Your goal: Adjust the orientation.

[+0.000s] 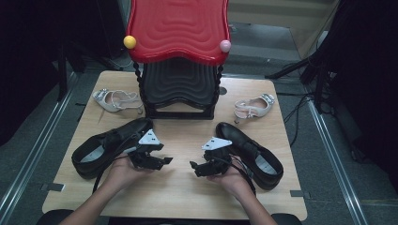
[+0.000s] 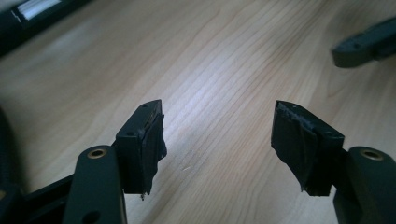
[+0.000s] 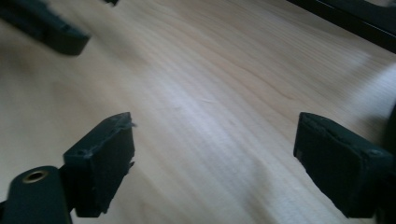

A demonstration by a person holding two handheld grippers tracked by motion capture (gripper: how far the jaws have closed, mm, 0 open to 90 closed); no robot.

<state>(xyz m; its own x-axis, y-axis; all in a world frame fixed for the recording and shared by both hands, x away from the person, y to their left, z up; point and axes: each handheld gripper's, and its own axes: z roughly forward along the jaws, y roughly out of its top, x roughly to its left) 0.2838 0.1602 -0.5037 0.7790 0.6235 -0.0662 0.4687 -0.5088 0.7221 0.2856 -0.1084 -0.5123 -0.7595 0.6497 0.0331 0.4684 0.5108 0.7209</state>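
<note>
Two black shoes (image 1: 110,145) flanked your left gripper (image 1: 162,157) and right gripper (image 1: 197,167), both released and empty, below the red rack (image 1: 177,28). Two white sandals (image 1: 115,99) lay either side of that rack.

left tool (image 1: 165,161): held in the left hand (image 1: 123,169), low over the desk (image 1: 178,187), tips pointing inward at the right tool, jaws apart, nothing between | right tool (image 1: 193,166): held in the right hand (image 1: 234,180), low over the desk, facing the left tool, near it, jaws apart, nothing between
</note>
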